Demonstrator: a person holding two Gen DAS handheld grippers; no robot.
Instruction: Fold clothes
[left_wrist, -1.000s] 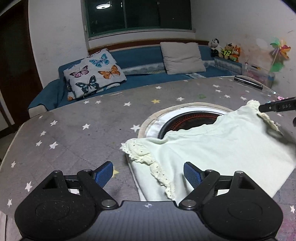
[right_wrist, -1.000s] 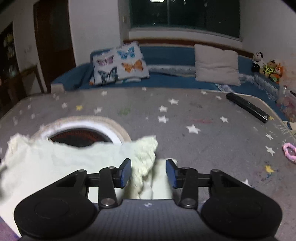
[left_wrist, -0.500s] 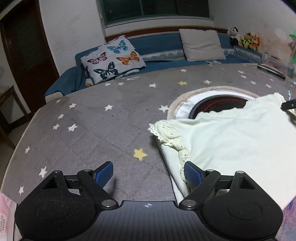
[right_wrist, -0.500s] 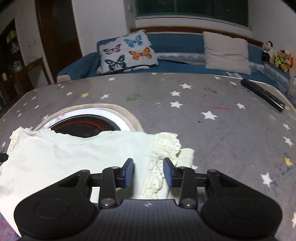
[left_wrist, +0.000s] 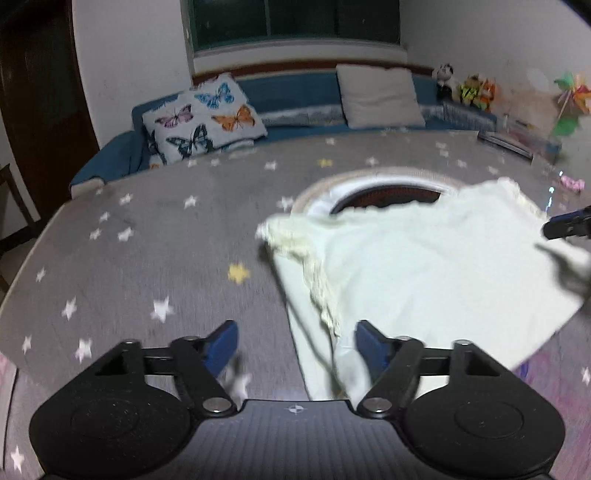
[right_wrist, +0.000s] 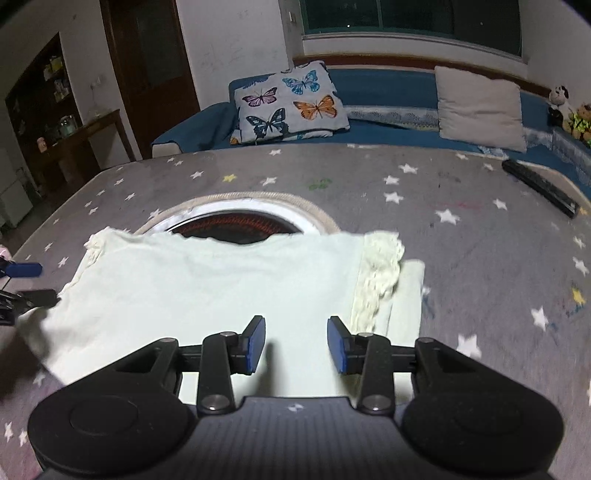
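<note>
A pale green garment (right_wrist: 207, 280) with lace-trimmed sleeves lies flat on the grey star-patterned table cover (right_wrist: 461, 258). It also shows in the left wrist view (left_wrist: 424, 266). My right gripper (right_wrist: 296, 345) is open and empty above the garment's near part, beside its right lace sleeve (right_wrist: 380, 273). My left gripper (left_wrist: 295, 347) is open and empty at the garment's left edge, near the left lace sleeve (left_wrist: 295, 236). The left gripper's tips show at the far left of the right wrist view (right_wrist: 22, 284).
A round heater opening (right_wrist: 236, 221) sits in the table just beyond the garment. A black remote (right_wrist: 539, 188) lies at the far right. A blue sofa (right_wrist: 388, 129) with a butterfly pillow (right_wrist: 291, 103) stands behind the table. A pink item (left_wrist: 572, 182) lies far right.
My right gripper opened wider, let go of the lace sleeve and drew back; the garment now lies flat. My left gripper pulled back and turned, staying open.
</note>
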